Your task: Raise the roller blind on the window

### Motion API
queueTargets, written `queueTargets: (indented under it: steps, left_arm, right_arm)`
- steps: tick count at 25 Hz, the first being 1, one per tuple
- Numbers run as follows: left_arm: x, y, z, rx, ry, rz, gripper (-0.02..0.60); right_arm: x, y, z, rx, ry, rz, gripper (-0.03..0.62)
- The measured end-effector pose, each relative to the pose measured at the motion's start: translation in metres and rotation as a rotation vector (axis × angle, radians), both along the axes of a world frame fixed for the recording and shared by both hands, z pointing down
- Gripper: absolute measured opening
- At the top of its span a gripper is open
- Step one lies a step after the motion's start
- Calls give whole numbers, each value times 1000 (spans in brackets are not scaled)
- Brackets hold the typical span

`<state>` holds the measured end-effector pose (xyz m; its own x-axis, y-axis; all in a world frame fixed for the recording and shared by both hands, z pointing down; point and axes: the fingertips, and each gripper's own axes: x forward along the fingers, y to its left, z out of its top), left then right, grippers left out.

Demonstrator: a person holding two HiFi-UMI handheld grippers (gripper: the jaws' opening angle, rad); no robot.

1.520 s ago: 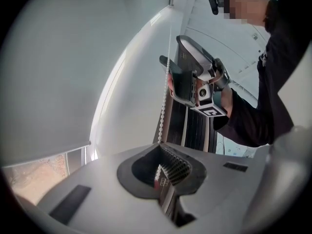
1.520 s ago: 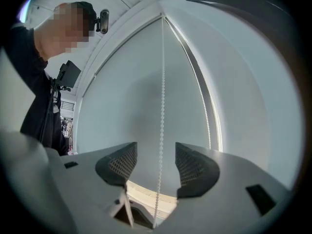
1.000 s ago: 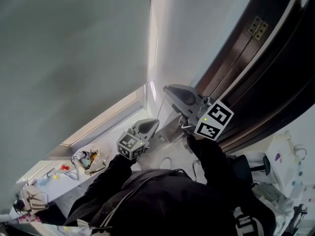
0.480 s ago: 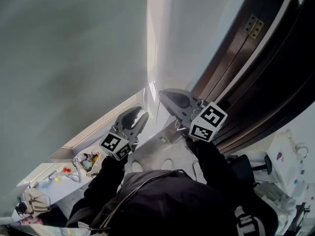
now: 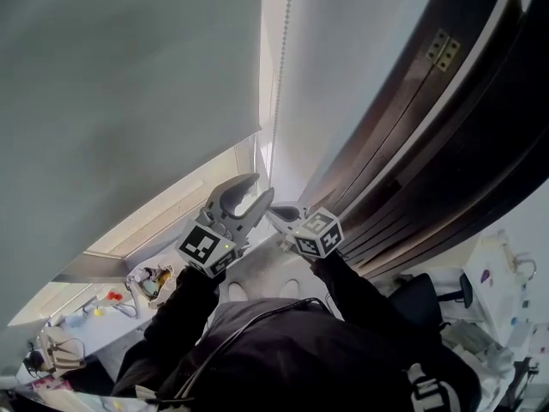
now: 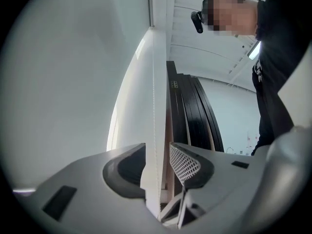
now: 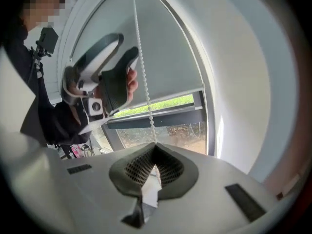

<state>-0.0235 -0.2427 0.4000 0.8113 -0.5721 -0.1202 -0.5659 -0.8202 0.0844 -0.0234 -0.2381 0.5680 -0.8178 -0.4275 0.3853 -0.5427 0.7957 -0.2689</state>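
Observation:
The grey roller blind (image 5: 129,84) covers most of the window, and a strip of glass shows under its bottom bar (image 7: 161,94). Its white bead chain (image 5: 281,75) hangs beside the blind's right edge. My right gripper (image 5: 271,212) is low and shut on the bead chain (image 7: 141,57), which runs into its closed tips (image 7: 155,146). My left gripper (image 5: 262,187) is just above it. Its jaws have just been opening and stand apart, with the bead chain (image 6: 155,106) passing between the pads without touching them (image 6: 157,147). The right gripper view shows the left gripper (image 7: 105,72) beside the chain.
A dark wooden door frame with a brass hinge (image 5: 448,48) runs along the right. The white window reveal (image 5: 343,75) lies between it and the chain. Small clutter (image 5: 150,280) sits on the sill at lower left. A person's dark sleeves fill the bottom.
My right gripper has dropped with the chain in its grip. My left gripper has let go, opened and risen along the chain. More glass shows under the blind.

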Motion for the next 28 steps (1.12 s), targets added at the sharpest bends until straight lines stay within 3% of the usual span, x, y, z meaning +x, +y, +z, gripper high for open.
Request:
queueTargets:
  steps: [9,10,11,12,17,20,22,23,28]
  left_arm:
    - [5,-11,-10,-9,-63,-23,146]
    - [5,-12,-10,-7,-77,-23,130]
    - [7,-12,-10,-7,-89,-20,18]
    - [8,-11,-10,-9,-92,-11,12]
    - [5,-8,-7,-11,-53,-6,8]
    - [-2,-12,-5,-19,-17,-22,8]
    - [-5,-15,0,-17,-15,-27,8]
    - [-6,-17,5,-24,-21,-27,8]
    - [-6,-16,61,-101,-70,-8,8]
  right_arm:
    - [-9,11,17,-6,22,-40,5]
    - [-8,11,17,-7,20,-39,5]
    - [-7,11,16,-7,16,-39,5]
    - [-7,11,16,-6,10,-41,5]
    - [-10,23,14,0,-34,-92,5]
    - [-9,32,1,88,-78,-134,14]
    - [-5,33,-24,144,-177,-144,232]
    - [0,32,-41,172,-230,-138,274]
    - [25,15,-142,340,-375,-93,282]
